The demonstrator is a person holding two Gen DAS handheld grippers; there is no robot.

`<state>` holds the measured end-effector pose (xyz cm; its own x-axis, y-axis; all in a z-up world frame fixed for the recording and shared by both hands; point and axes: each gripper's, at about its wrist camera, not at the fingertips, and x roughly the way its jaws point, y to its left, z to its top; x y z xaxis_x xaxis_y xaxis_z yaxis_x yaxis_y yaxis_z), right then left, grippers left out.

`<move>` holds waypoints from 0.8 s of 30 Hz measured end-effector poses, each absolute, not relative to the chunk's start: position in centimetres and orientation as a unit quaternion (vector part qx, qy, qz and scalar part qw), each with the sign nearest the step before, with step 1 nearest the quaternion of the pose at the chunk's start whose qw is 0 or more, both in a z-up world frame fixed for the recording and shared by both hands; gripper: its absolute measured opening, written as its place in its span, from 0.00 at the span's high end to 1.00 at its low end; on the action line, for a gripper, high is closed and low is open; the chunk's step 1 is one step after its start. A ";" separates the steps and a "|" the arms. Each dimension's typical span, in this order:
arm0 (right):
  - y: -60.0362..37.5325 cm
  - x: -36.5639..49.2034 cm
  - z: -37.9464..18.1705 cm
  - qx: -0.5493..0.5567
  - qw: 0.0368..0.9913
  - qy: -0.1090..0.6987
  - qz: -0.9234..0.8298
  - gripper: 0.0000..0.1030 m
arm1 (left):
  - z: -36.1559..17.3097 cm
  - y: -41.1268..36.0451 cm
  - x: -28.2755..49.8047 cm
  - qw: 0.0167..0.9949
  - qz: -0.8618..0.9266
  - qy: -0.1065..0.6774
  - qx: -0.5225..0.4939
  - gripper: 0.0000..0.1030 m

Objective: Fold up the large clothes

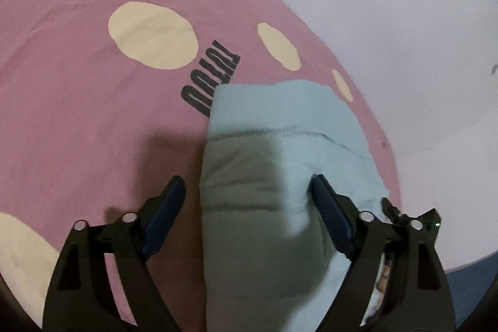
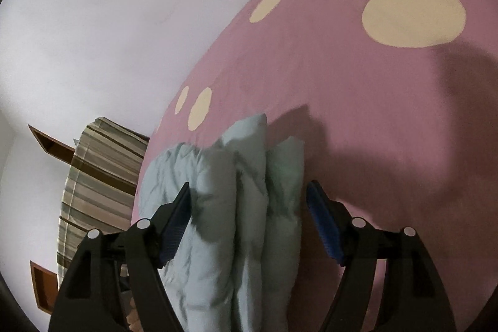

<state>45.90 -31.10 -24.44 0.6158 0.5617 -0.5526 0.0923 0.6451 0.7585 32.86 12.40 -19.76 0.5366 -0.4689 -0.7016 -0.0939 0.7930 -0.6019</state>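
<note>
- left gripper [image 1: 247,185]: jaws spread wide, the folded light-blue padded garment [image 1: 280,176] lies between them; the right-hand blue pad looks to touch the cloth edge, the left-hand pad stands clear, so nothing gripped.
- right gripper [image 2: 249,192]: jaws wide too, straddling the stacked folds of the same garment [image 2: 249,176]; the left pad sits against the bundle, the right pad is just off it, no hold.
- step, my read: a fold looks laid down and let go, both grippers off the cloth; task seems far along, since the garment is already a compact bundle.
- next move, a guess: either a final fold or a tidy; that calls for closing on one thick end with both grippers and carrying it over level, else the puffy layers may spring apart.
- garment look: pale blue, quilted, thick; a smooth narrow rectangle from the left wrist view, three or four upright rolls side by side from the right wrist view, edges a bit rumpled.
- it rests on the pink bedsheet with cream dots [image 1: 93,67], near the bed edge by the white wall [image 1: 404,21].
- farther off: striped brown-grey cloth [image 2: 99,176] beside the bed.
</note>
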 end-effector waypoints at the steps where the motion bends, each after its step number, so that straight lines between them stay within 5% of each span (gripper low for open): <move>1: -31.0 46.2 -24.8 0.395 0.806 0.418 0.143 0.38 | -20.0 12.1 33.1 0.822 -0.114 0.475 -0.293 0.35; 2: -31.0 46.4 -25.3 0.394 0.804 0.423 0.141 0.53 | -20.1 12.0 33.6 0.820 -0.114 0.480 -0.289 0.38; 4: -31.0 46.6 -26.3 0.401 0.793 0.435 0.145 0.63 | -20.3 11.6 33.7 0.821 -0.114 0.486 -0.276 0.40; 7: -31.1 46.6 -27.0 0.404 0.792 0.435 0.144 0.66 | -20.2 10.8 33.6 0.832 -0.109 0.484 -0.247 0.42; 14: -31.5 46.0 -27.2 0.400 0.794 0.434 0.148 0.67 | -20.1 10.8 33.4 0.835 -0.107 0.481 -0.245 0.42; 24: -30.6 43.7 -25.0 0.394 0.805 0.424 0.131 0.50 | -18.0 10.4 31.1 0.859 -0.086 0.465 -0.197 0.28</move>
